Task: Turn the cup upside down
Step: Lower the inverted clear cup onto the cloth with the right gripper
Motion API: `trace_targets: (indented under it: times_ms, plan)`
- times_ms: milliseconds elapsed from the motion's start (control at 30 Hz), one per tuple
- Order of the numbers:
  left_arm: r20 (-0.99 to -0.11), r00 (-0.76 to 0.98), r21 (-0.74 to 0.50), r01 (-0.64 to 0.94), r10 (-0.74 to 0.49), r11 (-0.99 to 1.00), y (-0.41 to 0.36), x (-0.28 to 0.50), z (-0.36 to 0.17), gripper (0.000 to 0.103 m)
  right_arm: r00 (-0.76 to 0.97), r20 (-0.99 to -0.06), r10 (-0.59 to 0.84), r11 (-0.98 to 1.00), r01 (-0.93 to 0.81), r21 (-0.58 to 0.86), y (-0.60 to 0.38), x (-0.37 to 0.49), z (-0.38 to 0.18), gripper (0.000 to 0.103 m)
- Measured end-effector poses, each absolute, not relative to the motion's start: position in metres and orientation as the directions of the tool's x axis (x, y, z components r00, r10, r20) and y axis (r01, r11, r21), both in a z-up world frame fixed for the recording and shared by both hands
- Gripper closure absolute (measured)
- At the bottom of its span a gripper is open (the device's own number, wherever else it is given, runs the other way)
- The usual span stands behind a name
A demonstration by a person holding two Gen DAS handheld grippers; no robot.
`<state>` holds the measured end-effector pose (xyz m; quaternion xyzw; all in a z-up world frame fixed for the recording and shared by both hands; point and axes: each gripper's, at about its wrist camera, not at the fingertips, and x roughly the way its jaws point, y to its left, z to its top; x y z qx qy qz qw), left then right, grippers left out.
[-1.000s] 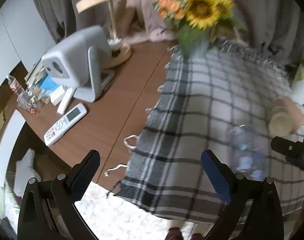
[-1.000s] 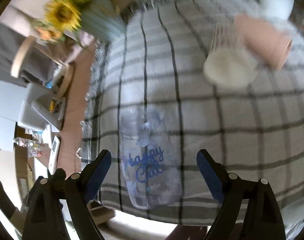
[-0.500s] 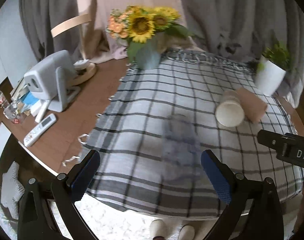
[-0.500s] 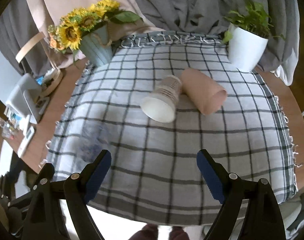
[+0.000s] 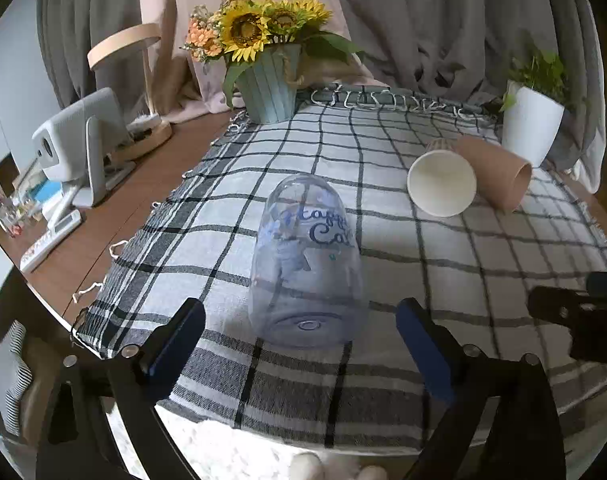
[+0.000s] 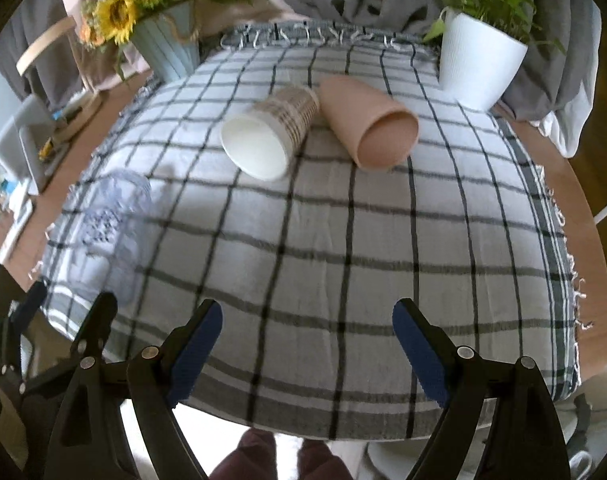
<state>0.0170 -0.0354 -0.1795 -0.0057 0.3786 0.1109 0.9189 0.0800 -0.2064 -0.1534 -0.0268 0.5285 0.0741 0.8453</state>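
A clear plastic cup with blue lettering lies on its side on the checked cloth, base toward me. It shows blurred at the left in the right wrist view. A white paper cup and a pink cup lie on their sides farther back. My left gripper is open and empty, just short of the clear cup's base. My right gripper is open and empty above the cloth's front edge.
A sunflower vase stands at the back left and a white plant pot at the back right. A projector, a lamp and a remote sit on the bare wood at the left.
Both grippers have swung and pulled back, so the whole table shows. The clear cup now lies centred between my left fingers. The right gripper has moved off it to the right.
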Motion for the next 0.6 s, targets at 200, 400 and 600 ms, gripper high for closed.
trace_targets:
  times_ms: [200, 400, 600]
  plan:
    - [-0.685, 0.695, 0.083, -0.223, 0.218, 0.971, -0.037, 0.023, -0.193, 0.017, 0.388, -0.918, 0.079, 0.988, -0.15, 0.021, -0.212, 0.077, -0.172, 0.016]
    - [-0.693, 0.689, 0.081, -0.216, 0.211, 0.973, -0.035, 0.03, -0.197, 0.033, 0.38, -0.922, 0.074, 0.987, -0.16, 0.014, -0.209, 0.076, -0.176, 0.016]
    - [-0.698, 0.691, 0.077, -0.192, 0.191, 0.978, -0.032, 0.032, -0.191, 0.033, 0.377, -0.922, 0.088, 0.986, -0.163, 0.027, -0.203, 0.078, -0.175, 0.016]
